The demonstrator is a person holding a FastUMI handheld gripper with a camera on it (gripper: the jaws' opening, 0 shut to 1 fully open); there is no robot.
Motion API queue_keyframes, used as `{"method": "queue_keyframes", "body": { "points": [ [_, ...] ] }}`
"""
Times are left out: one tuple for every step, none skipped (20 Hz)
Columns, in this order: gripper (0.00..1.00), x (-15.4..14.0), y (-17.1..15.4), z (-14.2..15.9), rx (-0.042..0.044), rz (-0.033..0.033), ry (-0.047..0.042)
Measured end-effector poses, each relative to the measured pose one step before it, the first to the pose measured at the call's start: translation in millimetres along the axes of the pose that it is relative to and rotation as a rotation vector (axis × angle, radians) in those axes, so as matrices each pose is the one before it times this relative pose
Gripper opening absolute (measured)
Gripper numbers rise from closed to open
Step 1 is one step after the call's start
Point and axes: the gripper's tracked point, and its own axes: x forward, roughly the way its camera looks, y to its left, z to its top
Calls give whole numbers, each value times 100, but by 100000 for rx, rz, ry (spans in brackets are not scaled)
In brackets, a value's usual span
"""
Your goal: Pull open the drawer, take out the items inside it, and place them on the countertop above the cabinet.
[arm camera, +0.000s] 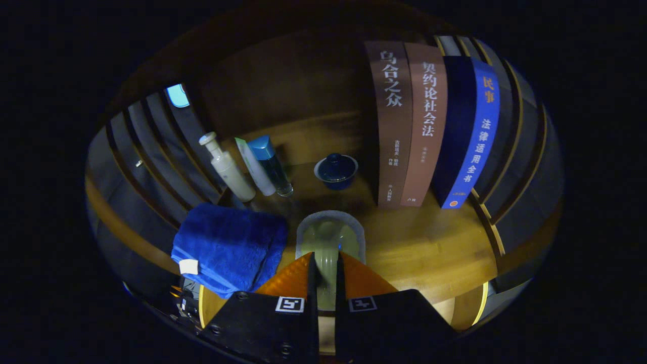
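Note:
My gripper (326,268) is shut on the handle of a pale green ladle-like spoon (331,237), both fingers pressing on it. The spoon's bowl, with a grey rim, sits just ahead of the fingertips over the wooden countertop (429,247). A folded blue towel (227,245) lies on the countertop just left of the fingers. Beyond the spoon stands a dark blue lidded cup (336,171).
Three bottles lean against the slatted wall (151,151) at the back left: a white pump bottle (227,169), a white tube (255,169) and a blue-capped bottle (273,164). Several books (429,126) stand upright at the back right. Bare wood lies right of the spoon.

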Motion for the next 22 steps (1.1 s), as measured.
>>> {"method": "queue_keyframes", "body": {
  "points": [
    [17,565,-147,45,246,-705,822],
    [17,552,-148,-105,225,-367,812],
    [17,568,-124,-99,322,-116,748],
    [20,-103,98,150,660,595,-348],
    [21,348,76,11,272,284,-393],
    [23,-193,-89,251,17,-348,-333],
    [26,184,-51,-103,271,-337,-44],
    [28,33,267,91,381,1175,-490],
    [43,-275,-237,138,-116,-154,-409],
    [58,-53,-166,82,-175,-372,-143],
    [73,-196,121,-155,-158,567,-402],
    [88,-4,-187,55,-77,-404,-375],
    [87,-127,130,4,-284,227,-581],
    [94,-167,83,165,-162,210,-679],
    [100,-508,-42,-19,-297,-321,-907],
    [99,-427,173,-8,-144,205,-1039],
    [99,-477,127,41,-593,165,-1331],
    [100,-557,-48,9,-717,-268,-1585],
    [99,-775,78,21,-628,-161,-1859],
    [99,-718,-122,-152,-472,-775,-2081],
    [100,-889,-31,-149,-417,-500,-2516],
    [100,-908,118,-232,-103,-122,-2525]
  ]
}}
